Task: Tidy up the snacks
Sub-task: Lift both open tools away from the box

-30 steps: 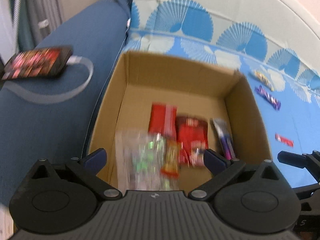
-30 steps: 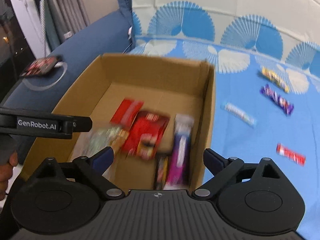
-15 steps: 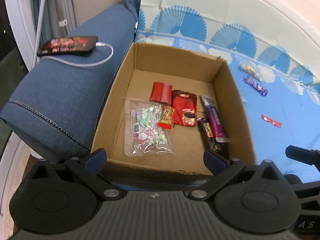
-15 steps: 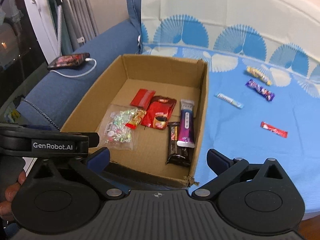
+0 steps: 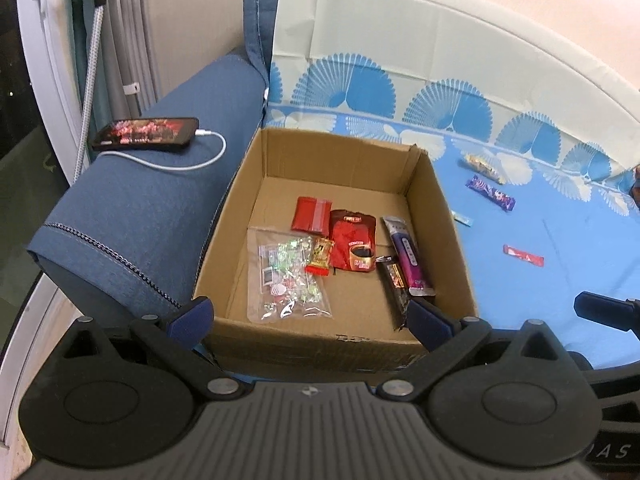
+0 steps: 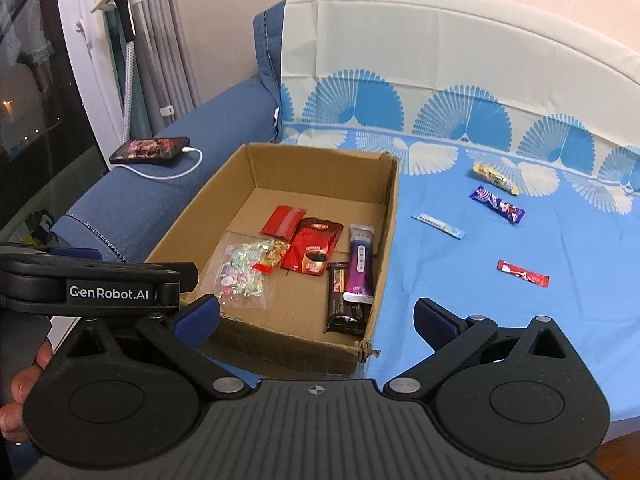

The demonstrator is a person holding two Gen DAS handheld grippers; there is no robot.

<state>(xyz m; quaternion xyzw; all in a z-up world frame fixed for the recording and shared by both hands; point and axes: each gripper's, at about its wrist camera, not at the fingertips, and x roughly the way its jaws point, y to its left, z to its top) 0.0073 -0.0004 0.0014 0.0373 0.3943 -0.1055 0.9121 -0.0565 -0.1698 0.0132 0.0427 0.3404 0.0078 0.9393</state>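
Note:
An open cardboard box (image 5: pixel 440 216) (image 6: pixel 390 216) sits on a blue patterned sofa cover. Inside lie a clear candy bag (image 5: pixel 286 276) (image 6: pixel 240 276), a red packet (image 5: pixel 312 220), a red coffee pouch (image 5: pixel 354 244) (image 6: pixel 314 250), a purple bar (image 5: pixel 408 256) (image 6: pixel 360 266) and a dark bar (image 6: pixel 342 300). On the cover to the right lie a yellow bar (image 6: pixel 494 176), a purple bar (image 6: pixel 498 204), a light blue stick (image 6: pixel 438 226) and a red stick (image 6: pixel 522 274). My left gripper (image 5: pixel 310 320) and right gripper (image 6: pixel 316 316) are open and empty, held back from the box's near wall.
A phone (image 5: pixel 146 134) on a white charging cable (image 5: pixel 188 162) lies on the blue sofa arm left of the box. Curtains and a dark window stand at far left. The sofa backrest rises behind the box.
Both grippers have pulled up and back from over the box; the box now looks smaller and farther, and the whole sofa cover shows.

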